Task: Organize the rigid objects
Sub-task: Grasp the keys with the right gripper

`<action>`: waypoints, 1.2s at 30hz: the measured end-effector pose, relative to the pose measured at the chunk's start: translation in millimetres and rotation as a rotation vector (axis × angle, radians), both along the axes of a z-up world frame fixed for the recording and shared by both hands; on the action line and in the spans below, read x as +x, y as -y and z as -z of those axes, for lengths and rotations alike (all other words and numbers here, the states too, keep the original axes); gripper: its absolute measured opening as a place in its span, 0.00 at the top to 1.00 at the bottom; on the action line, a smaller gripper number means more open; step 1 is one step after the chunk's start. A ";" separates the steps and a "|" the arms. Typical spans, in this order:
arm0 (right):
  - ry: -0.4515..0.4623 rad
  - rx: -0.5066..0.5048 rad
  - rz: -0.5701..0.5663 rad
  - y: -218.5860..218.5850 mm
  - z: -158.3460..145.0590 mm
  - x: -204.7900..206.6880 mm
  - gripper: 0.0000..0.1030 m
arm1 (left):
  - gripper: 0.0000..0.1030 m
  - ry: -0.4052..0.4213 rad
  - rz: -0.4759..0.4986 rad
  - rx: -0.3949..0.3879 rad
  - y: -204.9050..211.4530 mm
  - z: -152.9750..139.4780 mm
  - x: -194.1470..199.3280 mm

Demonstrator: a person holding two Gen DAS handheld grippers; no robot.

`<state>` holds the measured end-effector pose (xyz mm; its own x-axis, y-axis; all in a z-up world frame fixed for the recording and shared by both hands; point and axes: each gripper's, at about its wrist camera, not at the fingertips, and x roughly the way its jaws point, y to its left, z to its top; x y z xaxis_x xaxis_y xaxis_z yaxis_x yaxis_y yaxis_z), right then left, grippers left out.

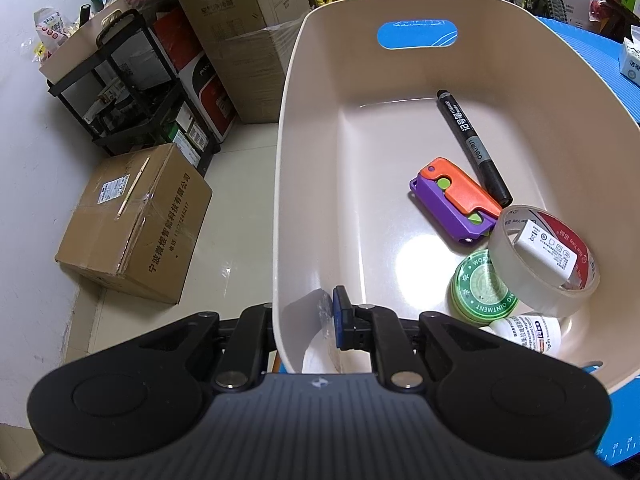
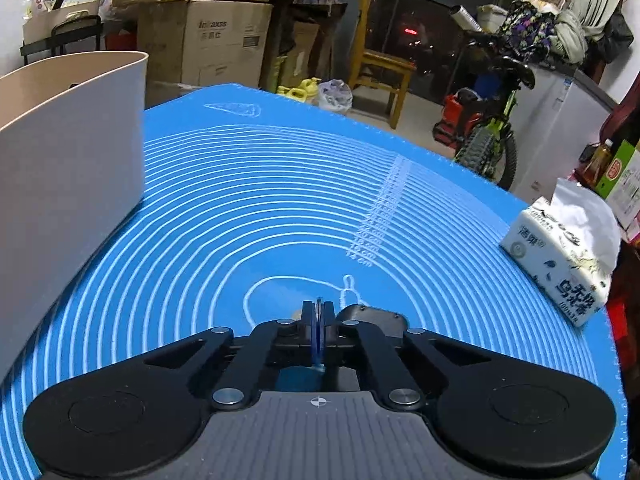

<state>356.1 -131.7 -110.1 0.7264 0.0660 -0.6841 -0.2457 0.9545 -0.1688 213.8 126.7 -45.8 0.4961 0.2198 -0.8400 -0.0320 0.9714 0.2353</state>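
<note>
A beige plastic bin (image 1: 288, 160) stands on the blue mat (image 2: 280, 184). Inside it lie a black marker (image 1: 472, 144), a purple and orange toy (image 1: 452, 204), a clear tape roll (image 1: 544, 260), a green ointment tin (image 1: 480, 292) and a white bottle (image 1: 528, 332). My left gripper (image 1: 304, 312) is shut on the bin's near wall, one pad inside, the other finger hidden outside. In the right wrist view the bin (image 2: 68, 160) is at the left. My right gripper (image 2: 318, 308) is shut low over the mat, pads together. A black rounded object (image 2: 372, 316) lies just behind its right finger, mostly hidden.
A tissue pack (image 2: 560, 256) sits at the mat's right edge. On the floor left of the table are a cardboard box (image 1: 132, 220) and a black cart (image 1: 120, 92). Beyond the table's far edge stand a wooden chair (image 2: 380, 68) and a bicycle (image 2: 492, 128).
</note>
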 end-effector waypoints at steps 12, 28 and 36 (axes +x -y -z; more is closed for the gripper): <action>0.053 0.104 0.005 -3.8 -55.7 -25.9 0.87 | 0.84 -0.003 -0.007 -0.005 -2.6 2.2 0.3; 0.229 0.220 -0.158 -61.2 -148.6 -76.5 0.87 | 0.85 -0.004 -0.009 -0.016 -4.7 2.9 1.6; 0.157 0.270 -0.295 -115.3 -147.7 -94.5 0.87 | 0.85 -0.001 -0.006 -0.010 -3.6 4.5 0.8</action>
<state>261.5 -16.4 37.6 0.7435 0.4482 -0.4963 -0.5062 0.8622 0.0204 214.5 130.3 -50.3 0.4936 0.2148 -0.8428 -0.0379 0.9734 0.2259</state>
